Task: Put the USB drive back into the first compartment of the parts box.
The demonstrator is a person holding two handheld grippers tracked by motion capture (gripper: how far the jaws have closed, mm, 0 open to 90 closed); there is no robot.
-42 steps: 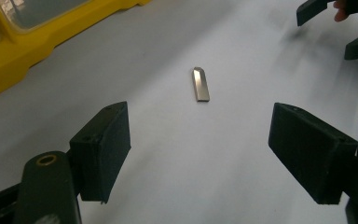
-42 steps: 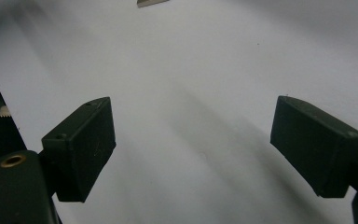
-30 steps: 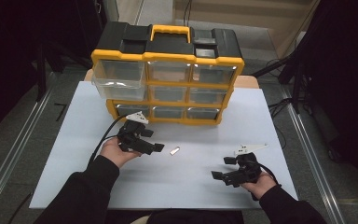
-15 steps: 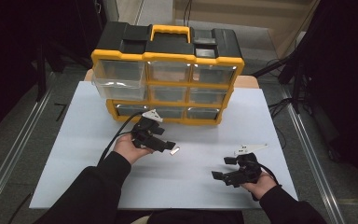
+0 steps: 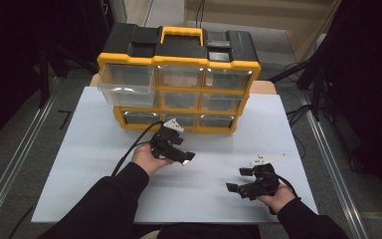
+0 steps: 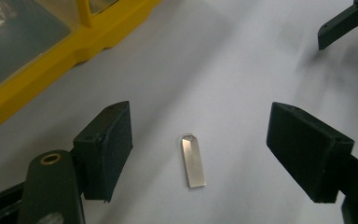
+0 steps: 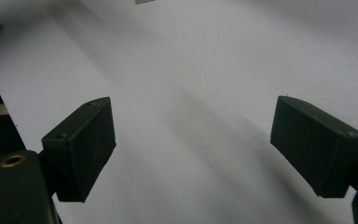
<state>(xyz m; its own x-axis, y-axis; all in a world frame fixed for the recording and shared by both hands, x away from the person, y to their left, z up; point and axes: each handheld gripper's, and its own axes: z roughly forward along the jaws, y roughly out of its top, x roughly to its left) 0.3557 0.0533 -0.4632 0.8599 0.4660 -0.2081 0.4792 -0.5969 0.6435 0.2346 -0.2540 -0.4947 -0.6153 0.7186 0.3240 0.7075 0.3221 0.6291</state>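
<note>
Left gripper (image 6: 199, 154) spread wide over white table (image 6: 242, 60); jaws released, nothing grasped. Metal USB flash drive (image 6: 193, 161) flat on table between its jaws, nearer left jaw, touching neither. Yellow drawer organizer (image 6: 51, 46) beyond left jaw, apart from drive. Right gripper (image 7: 193, 149) also released, jaws wide over bare table, well apart from drive; high view shows it near table's front edge (image 5: 243, 185).
</note>
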